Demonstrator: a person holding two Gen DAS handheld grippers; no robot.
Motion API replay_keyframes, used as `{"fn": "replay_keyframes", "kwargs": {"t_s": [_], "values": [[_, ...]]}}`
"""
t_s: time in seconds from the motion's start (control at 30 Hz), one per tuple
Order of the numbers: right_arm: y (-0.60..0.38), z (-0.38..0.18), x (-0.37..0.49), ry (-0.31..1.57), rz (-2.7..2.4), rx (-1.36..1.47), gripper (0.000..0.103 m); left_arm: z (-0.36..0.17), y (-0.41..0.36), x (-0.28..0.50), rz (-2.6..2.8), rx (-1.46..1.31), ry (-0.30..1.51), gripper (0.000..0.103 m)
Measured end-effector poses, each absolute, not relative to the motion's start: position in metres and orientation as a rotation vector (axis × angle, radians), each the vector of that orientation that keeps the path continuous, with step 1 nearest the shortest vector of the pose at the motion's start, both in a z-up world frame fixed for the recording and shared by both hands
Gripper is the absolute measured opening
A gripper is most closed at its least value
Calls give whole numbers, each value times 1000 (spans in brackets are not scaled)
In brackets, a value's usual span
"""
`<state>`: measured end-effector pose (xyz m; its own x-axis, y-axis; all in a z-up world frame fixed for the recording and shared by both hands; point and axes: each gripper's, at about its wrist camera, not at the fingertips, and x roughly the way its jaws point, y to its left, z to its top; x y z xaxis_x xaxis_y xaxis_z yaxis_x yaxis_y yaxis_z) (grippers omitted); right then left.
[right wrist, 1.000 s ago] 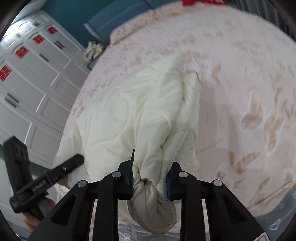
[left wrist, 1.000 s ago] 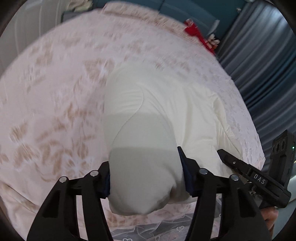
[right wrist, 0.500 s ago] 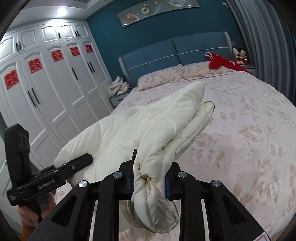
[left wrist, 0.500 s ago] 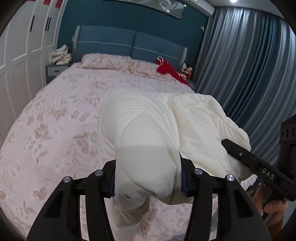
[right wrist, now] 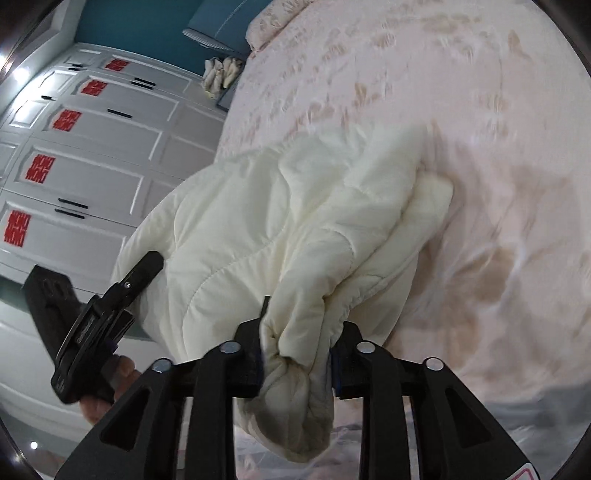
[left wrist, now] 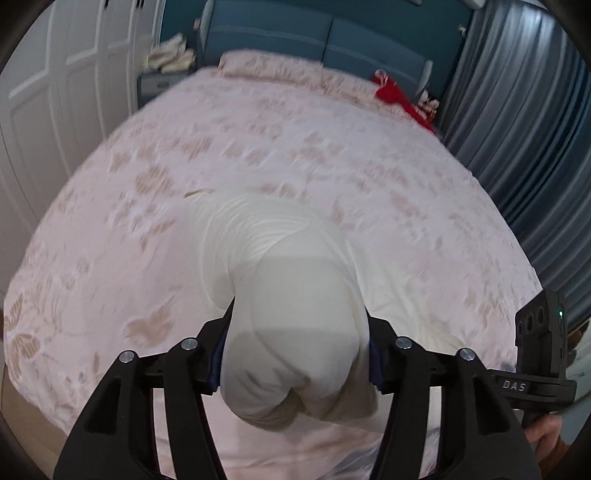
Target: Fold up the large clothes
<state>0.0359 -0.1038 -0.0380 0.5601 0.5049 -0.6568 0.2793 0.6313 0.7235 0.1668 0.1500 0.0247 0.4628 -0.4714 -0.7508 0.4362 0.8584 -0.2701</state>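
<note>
two views, red wardrobe stickers (right wrist: 38, 168) right-only

Floral bedspread (left wrist: 258, 155), blue headboard (left wrist: 295, 33), white wardrobe (right wrist: 92, 155), grey curtains (left wrist: 517, 110).

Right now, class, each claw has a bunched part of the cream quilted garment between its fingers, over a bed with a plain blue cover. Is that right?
Not quite: the bed cover is pale pink with a tan floral pattern, not plain blue, as the left wrist view shows. The cream quilted garment does sit in the left claw and right claw.
</note>
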Motion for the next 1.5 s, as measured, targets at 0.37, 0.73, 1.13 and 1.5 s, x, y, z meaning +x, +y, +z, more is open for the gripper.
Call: {"fn": "replay_keyframes", "kwargs": {"t_s": [0.37, 0.73, 1.13, 1.5], "values": [[-75, -100, 52, 1150, 46, 778, 91, -52, 221, 184, -605, -212, 1175, 98], [-51, -73, 88, 1119, 295, 739, 26, -89, 243, 176, -680, -603, 1136, 82], [-105, 141, 119, 640, 308, 220, 24, 54, 170, 198, -897, -672, 670, 74], [-191, -44, 236, 1009, 99, 507, 47, -85, 83, 296, -545, -442, 1105, 91]]}}
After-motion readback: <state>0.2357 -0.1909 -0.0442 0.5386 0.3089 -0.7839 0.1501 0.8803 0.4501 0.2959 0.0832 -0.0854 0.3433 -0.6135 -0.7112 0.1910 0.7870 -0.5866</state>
